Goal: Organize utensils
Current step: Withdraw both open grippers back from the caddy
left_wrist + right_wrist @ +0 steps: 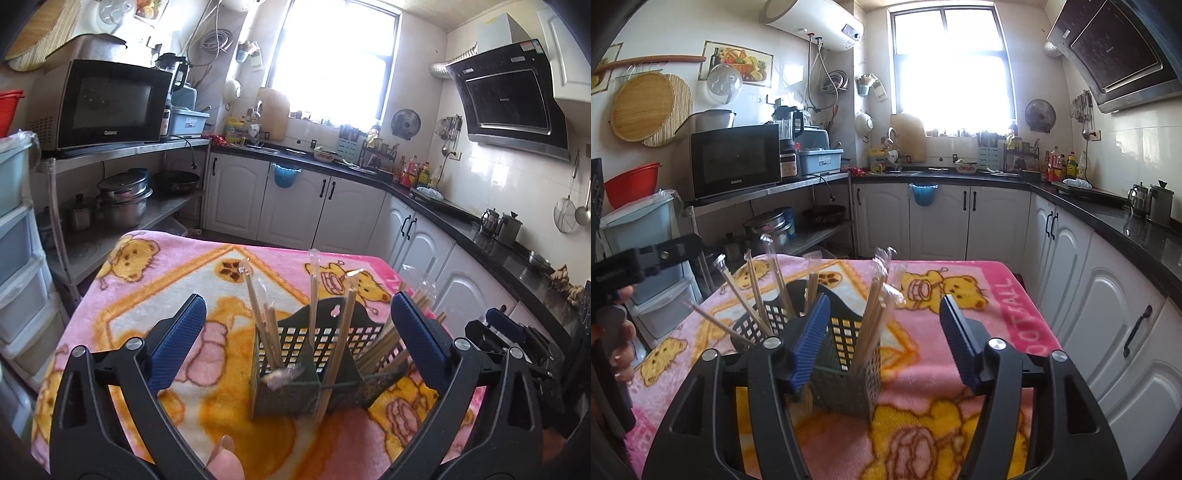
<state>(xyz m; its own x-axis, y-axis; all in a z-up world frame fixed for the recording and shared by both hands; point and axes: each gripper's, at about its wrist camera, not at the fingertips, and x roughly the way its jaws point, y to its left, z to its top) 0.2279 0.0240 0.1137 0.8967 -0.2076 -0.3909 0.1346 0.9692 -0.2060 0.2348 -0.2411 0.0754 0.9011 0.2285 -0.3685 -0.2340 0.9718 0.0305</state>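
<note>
A black mesh utensil holder with compartments stands on the pink bear blanket. Several wrapped wooden chopsticks stand upright and leaning in it. My left gripper is open and empty, its blue pads either side of the holder, just in front of it. In the right wrist view the holder sits just ahead and left of centre, with chopsticks fanning out. My right gripper is open and empty; its left pad overlaps the holder. The right gripper also shows at the left wrist view's right edge.
The blanket-covered table is ringed by white cabinets and a black counter. A steel shelf with a microwave and pots stands to the left. Plastic drawers are at the far left.
</note>
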